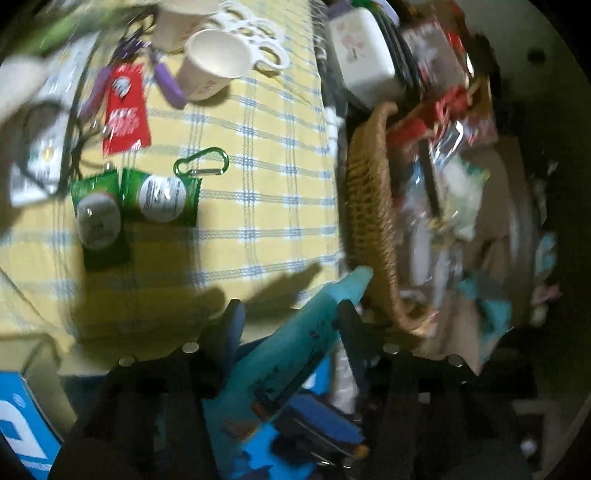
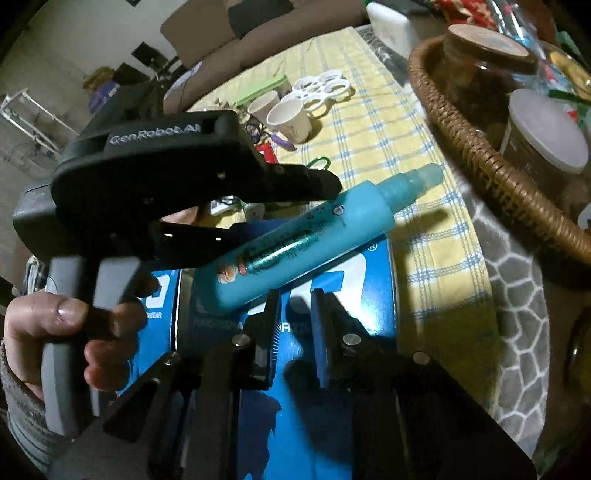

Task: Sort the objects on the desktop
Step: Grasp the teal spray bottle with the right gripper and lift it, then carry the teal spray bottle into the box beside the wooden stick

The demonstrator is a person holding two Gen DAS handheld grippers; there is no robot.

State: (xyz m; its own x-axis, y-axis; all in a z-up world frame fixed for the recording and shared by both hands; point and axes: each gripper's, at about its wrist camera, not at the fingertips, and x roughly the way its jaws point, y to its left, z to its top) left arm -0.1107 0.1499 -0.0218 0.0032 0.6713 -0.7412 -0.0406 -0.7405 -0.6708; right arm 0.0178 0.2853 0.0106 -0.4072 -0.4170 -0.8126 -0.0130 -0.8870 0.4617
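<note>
I see a teal tube (image 2: pixel 295 243) with a narrower translucent cap end, its side printed with dark markings and a small orange patch. It lies tilted, cap end raised and pointing toward the wicker basket (image 2: pixel 476 147), clamped between the fingers of my left gripper (image 1: pixel 291 321) above a blue box (image 2: pixel 332 295). On the yellow checked bench cloth (image 1: pixel 258 147) farther off lie two green packets with round grey lids (image 1: pixel 136 203), a green carabiner (image 1: pixel 201 162) just beside them, a red tag (image 1: pixel 125 110), a purple-handled item (image 1: pixel 168 86), two white paper cups (image 1: pixel 212 64) tipped on their sides, and a white ring holder (image 1: pixel 255 33) touching one cup.
</note>
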